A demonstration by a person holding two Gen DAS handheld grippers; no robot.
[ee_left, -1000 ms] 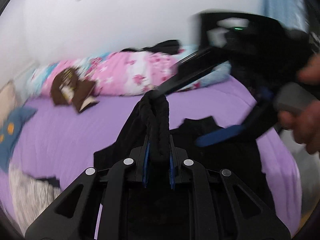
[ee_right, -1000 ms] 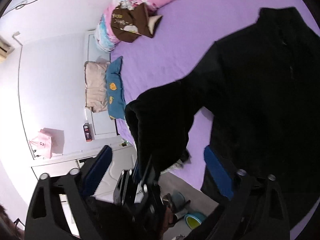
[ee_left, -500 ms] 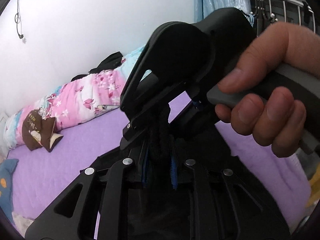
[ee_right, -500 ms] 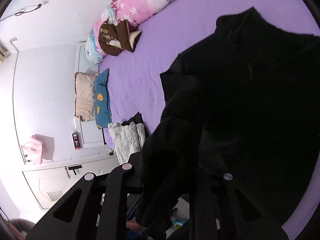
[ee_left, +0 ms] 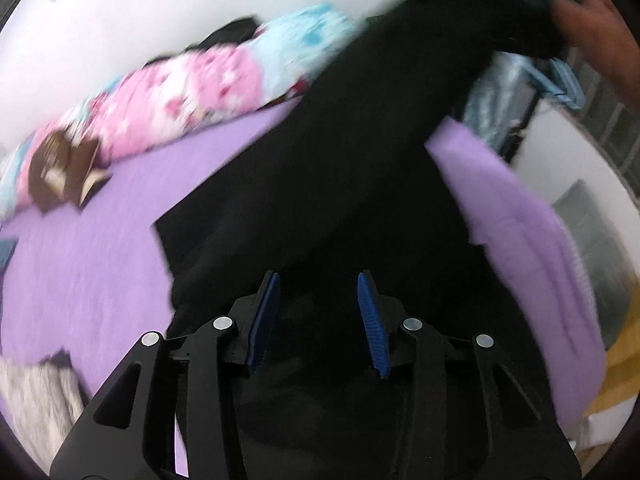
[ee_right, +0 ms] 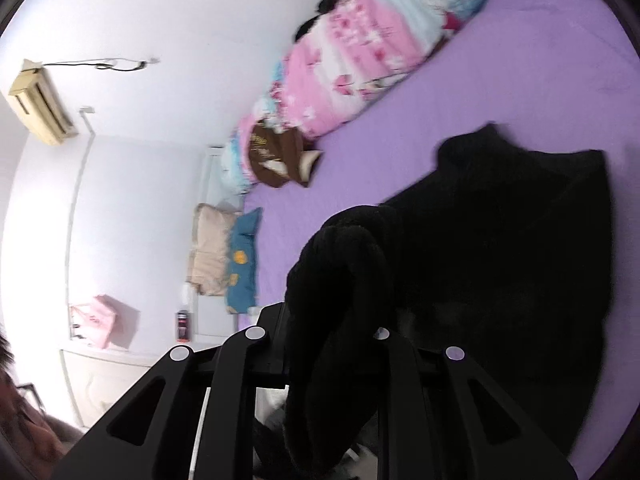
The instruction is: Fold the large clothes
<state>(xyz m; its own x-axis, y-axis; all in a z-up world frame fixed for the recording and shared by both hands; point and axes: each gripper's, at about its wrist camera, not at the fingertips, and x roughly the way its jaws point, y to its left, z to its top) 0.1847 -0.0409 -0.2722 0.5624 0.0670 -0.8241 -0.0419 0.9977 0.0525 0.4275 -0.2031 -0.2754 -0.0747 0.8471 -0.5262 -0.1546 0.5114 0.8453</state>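
A large black garment (ee_right: 500,240) lies on the purple bed (ee_right: 520,60). My right gripper (ee_right: 336,320) is shut on a bunched black part of the garment, which drapes over and hides its fingers. In the left wrist view the black garment (ee_left: 340,184) stretches up to the top right, where the right gripper and a hand hold it. My left gripper (ee_left: 318,320) is open, its blue pads (ee_left: 370,320) apart and empty, just above the cloth.
A pink and blue floral duvet roll (ee_right: 360,60) and a brown cushion (ee_right: 276,156) lie along the far wall. A beige pillow (ee_right: 212,248) and a blue pillow (ee_right: 242,264) sit at the bed's head. Grey folded cloth (ee_left: 36,396) lies at the left.
My left gripper has let go of the black cloth and opened. The right gripper, shut on the cloth, has lifted it up and to the right.
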